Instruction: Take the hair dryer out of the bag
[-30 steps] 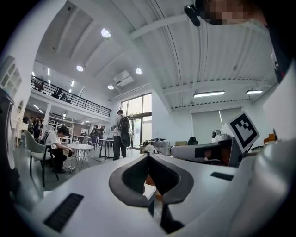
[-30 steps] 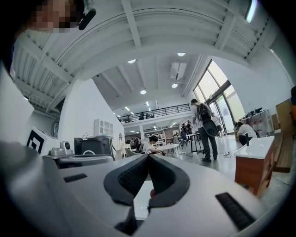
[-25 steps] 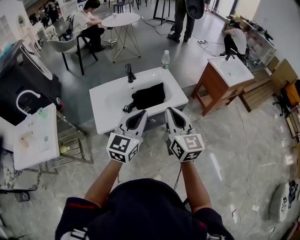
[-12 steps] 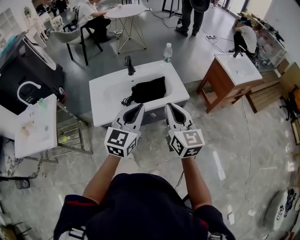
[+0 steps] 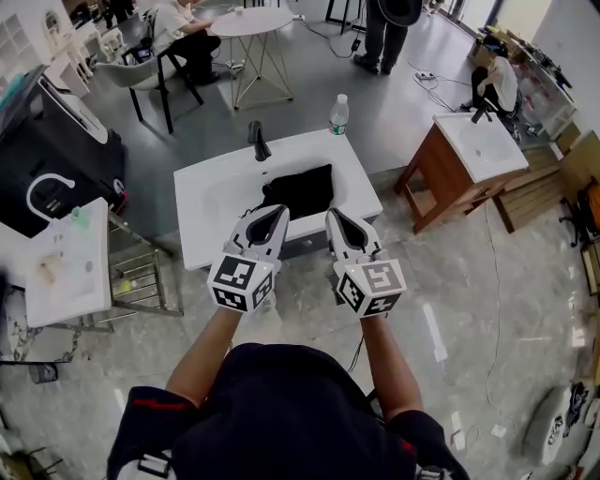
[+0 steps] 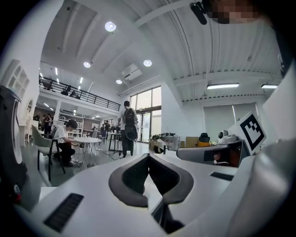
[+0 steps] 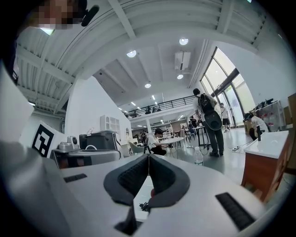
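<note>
Head view: the black bag [image 5: 300, 190] lay crosswise in the basin of the white counter [image 5: 202, 220], dead ahead of the left tool [image 5: 277, 212] and right tool [image 5: 334, 216], about equally near; hair dryer not visible, presumably inside. Left gripper view: left tool was clenched on nothing. Right gripper view: right tool was the same, empty.

Straight ahead of me is a white sink counter [image 5: 211, 202] on the grey marble floor [image 5: 450, 309], with a black faucet [image 5: 256, 141] upright at the back edge and a clear water bottle [image 5: 338, 114] at the back right corner. To the right I see a wooden vanity [image 5: 436, 183] with a white basin top and a person crouched [image 5: 497, 82] beyond it; to the left, another white basin slab [image 5: 66, 267] beside a metal wire rack [image 5: 141, 277], with a black unit [image 5: 52, 155] behind. At the far back there's a round white table [image 5: 250, 22], a seated person [image 5: 183, 33] next to it, and a standing person [image 5: 380, 33] off to its right.
</note>
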`<state>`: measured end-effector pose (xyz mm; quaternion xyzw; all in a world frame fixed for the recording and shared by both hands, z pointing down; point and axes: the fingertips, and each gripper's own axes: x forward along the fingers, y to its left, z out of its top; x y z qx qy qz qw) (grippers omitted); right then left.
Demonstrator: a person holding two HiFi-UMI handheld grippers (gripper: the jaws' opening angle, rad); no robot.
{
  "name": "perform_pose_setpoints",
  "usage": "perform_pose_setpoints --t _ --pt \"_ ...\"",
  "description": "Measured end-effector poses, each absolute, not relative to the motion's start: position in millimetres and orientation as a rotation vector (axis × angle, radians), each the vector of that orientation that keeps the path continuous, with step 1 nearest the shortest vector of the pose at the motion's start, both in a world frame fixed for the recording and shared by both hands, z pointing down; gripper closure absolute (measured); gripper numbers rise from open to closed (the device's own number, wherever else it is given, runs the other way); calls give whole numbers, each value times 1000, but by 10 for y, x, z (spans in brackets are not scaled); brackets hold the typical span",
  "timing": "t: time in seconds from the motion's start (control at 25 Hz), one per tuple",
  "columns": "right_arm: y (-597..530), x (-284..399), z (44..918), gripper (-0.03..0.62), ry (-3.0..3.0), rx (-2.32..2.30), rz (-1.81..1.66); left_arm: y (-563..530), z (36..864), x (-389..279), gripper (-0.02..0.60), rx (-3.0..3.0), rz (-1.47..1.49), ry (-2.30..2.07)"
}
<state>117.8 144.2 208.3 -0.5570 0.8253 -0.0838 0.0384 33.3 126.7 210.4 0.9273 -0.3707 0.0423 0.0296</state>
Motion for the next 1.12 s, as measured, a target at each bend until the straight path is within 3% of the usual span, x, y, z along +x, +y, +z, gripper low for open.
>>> perform_pose_setpoints --t 1.12 --pt "-627 674 2156 560 2527 -1851 -325 -815 2267 -174 569 2807 115 -970"
